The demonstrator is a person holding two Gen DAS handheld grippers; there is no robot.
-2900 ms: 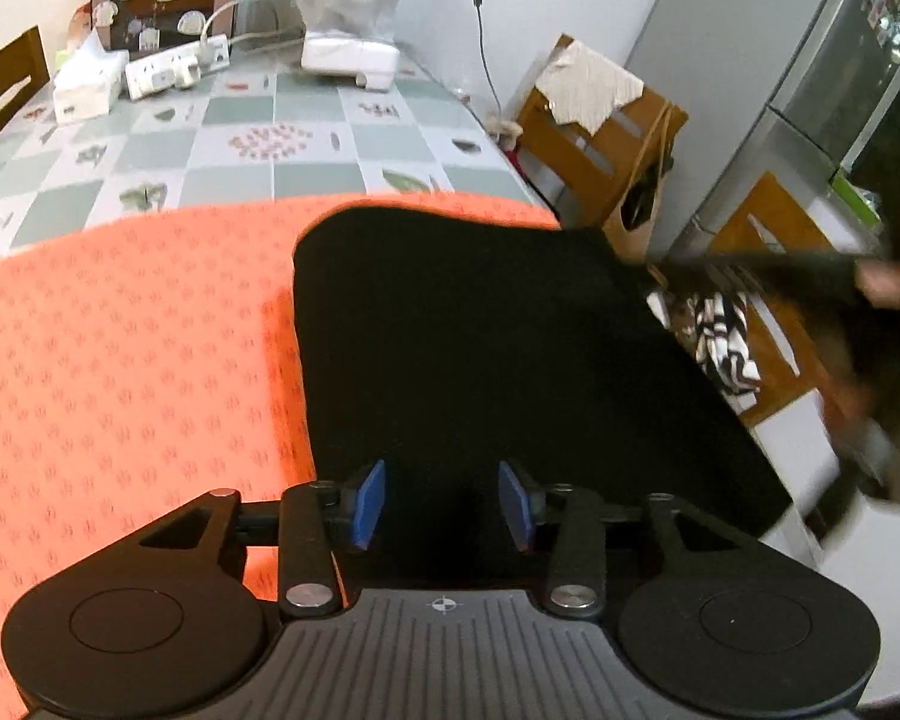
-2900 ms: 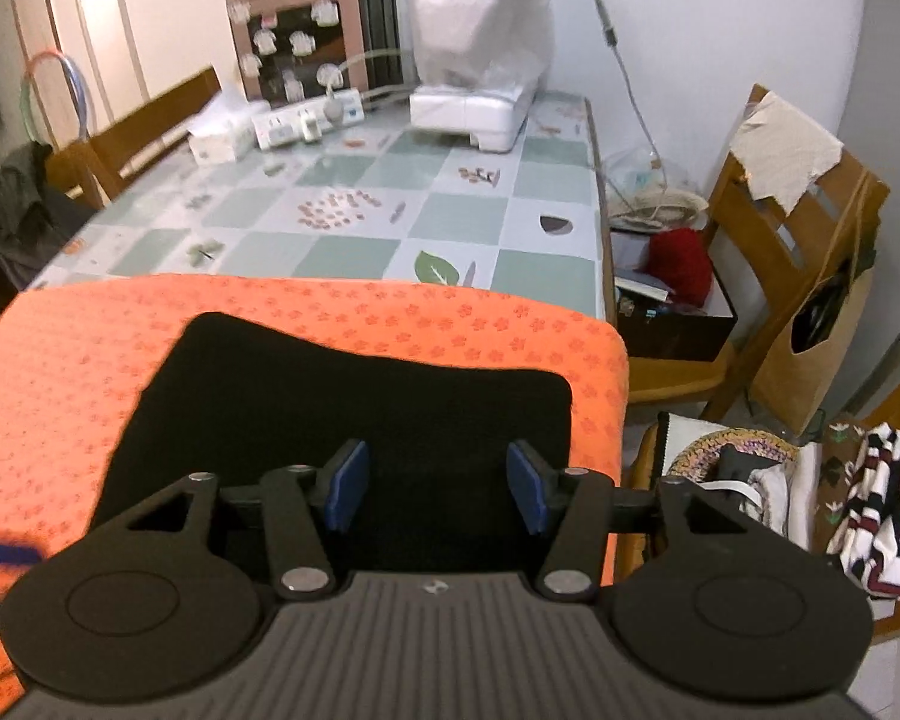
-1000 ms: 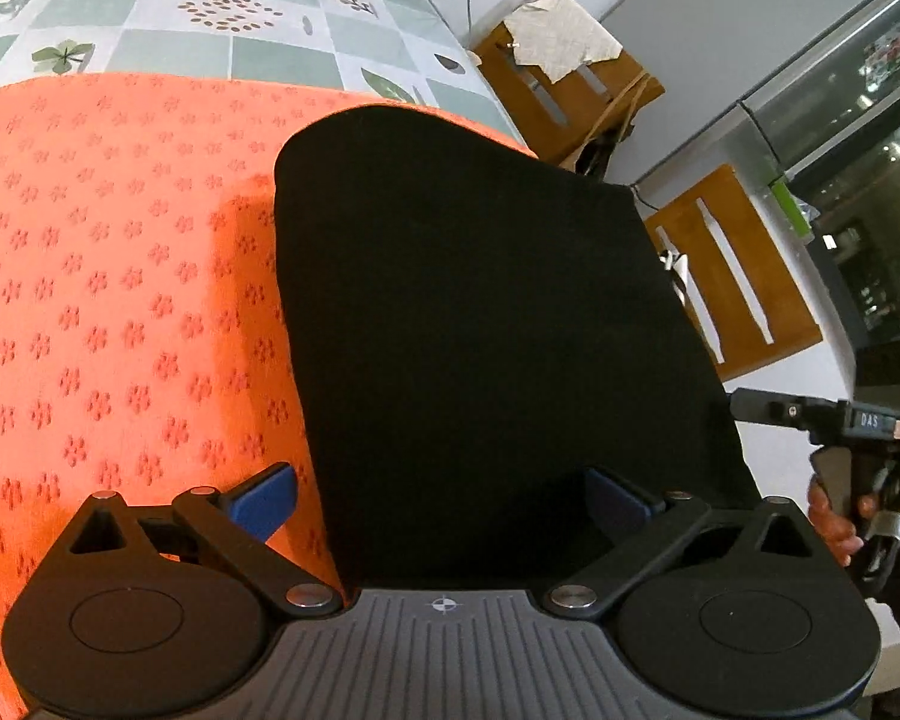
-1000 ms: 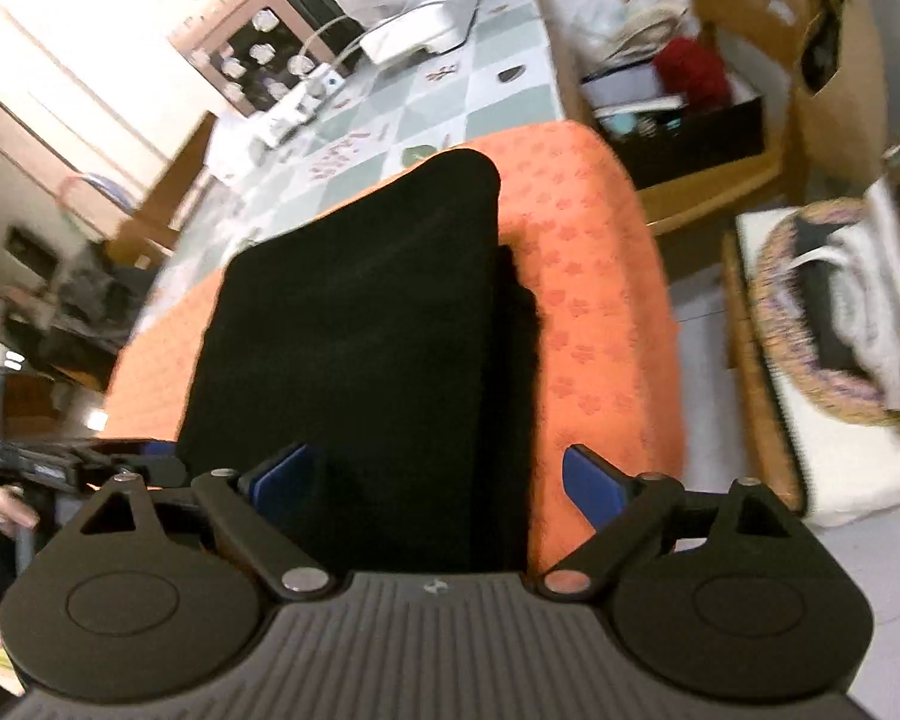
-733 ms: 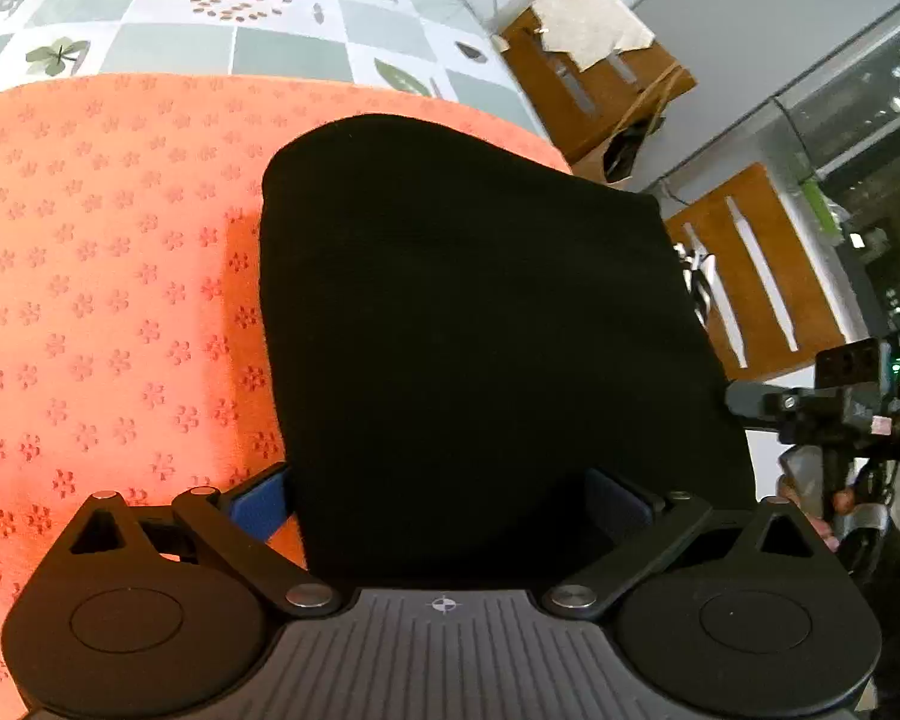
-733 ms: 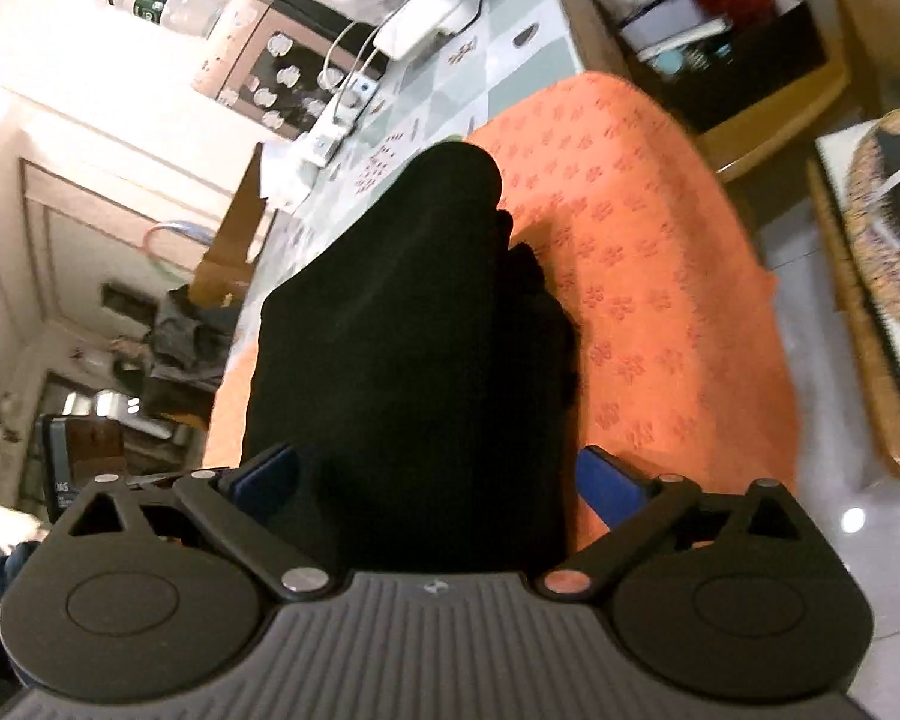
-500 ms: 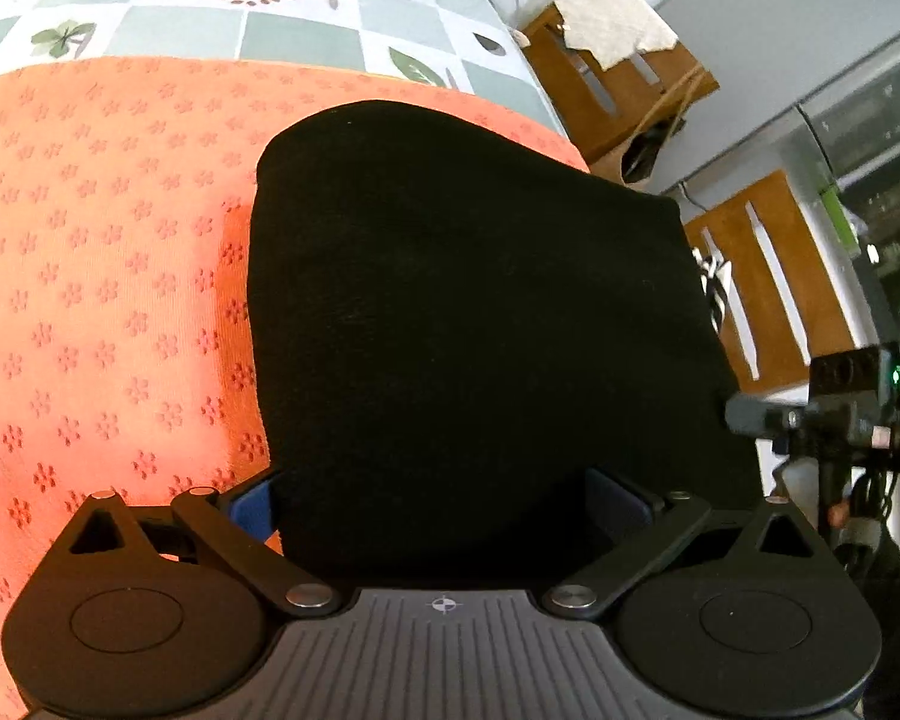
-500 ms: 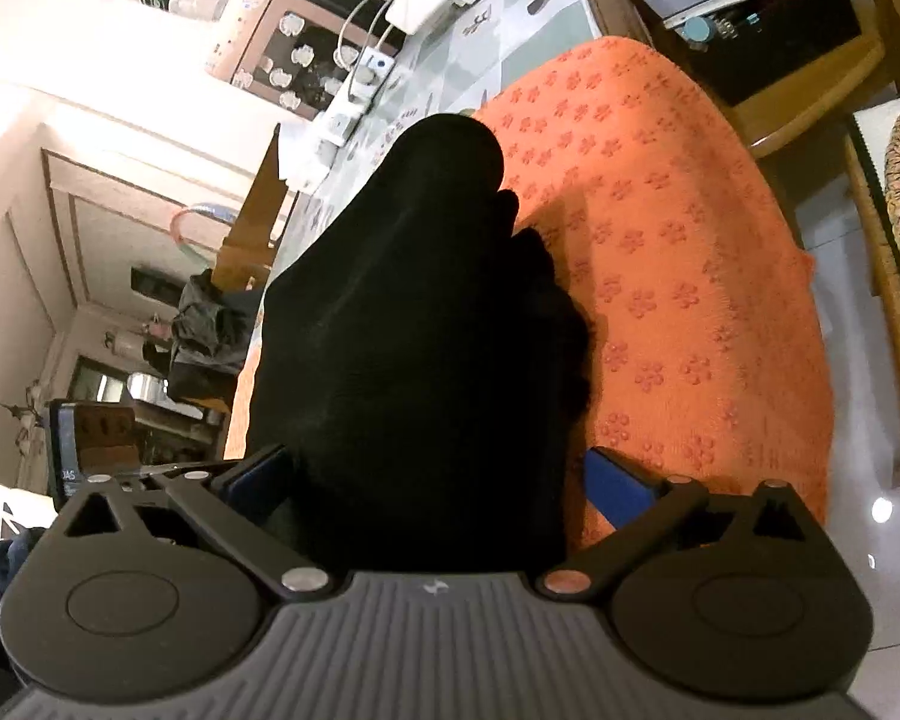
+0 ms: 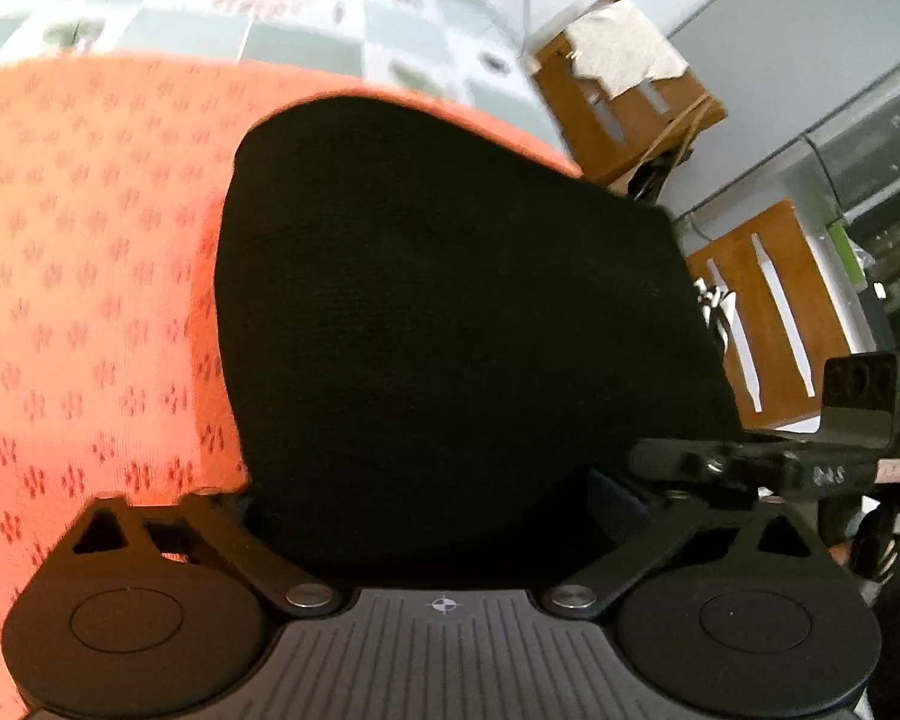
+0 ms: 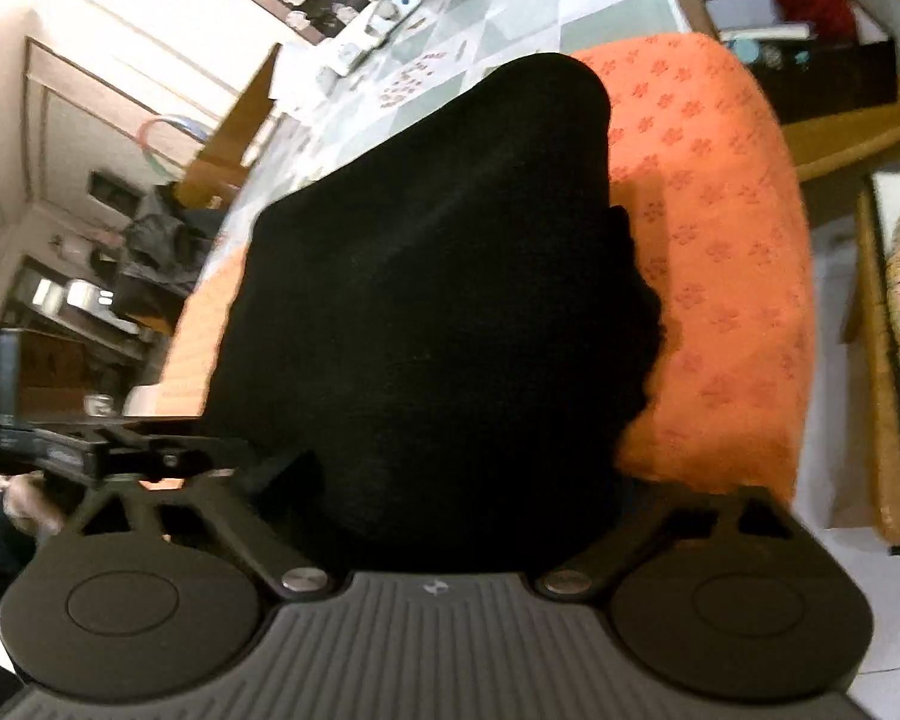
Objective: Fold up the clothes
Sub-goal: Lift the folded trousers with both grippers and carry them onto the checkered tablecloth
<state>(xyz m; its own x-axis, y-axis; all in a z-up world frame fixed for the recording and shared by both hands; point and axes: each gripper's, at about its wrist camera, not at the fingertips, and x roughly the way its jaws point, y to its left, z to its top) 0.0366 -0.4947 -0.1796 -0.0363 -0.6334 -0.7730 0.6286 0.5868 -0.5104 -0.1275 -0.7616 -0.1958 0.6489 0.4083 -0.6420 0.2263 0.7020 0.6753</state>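
My left gripper (image 9: pixel 432 498) sits low over the near edge of the black garment (image 9: pixel 450 312), which lies folded on the orange cloth (image 9: pixel 90 252) that covers this end of the table; its jaws stand wide and are closing, the garment's near edge lies between them, and I cannot tell whether the pads press on the fabric, since the cloth hides them. Beyond the orange cloth the green checked tablecloth (image 9: pixel 306 30) shows, blurred. To the right of the garment in that view stand two wooden chairs (image 9: pixel 630 114), and at the far right edge my other tool reaches in. My right gripper (image 10: pixel 468 498) comes at the same garment (image 10: pixel 438 300) from its other near corner, jaws fairly wide and closing with the black fabric between them; its pads are buried in the dark cloth, so I cannot tell if they grip. Right of the garment the orange cloth (image 10: pixel 726 276) drapes over the table's end, and a wooden chair seat (image 10: pixel 846 138) stands beyond it
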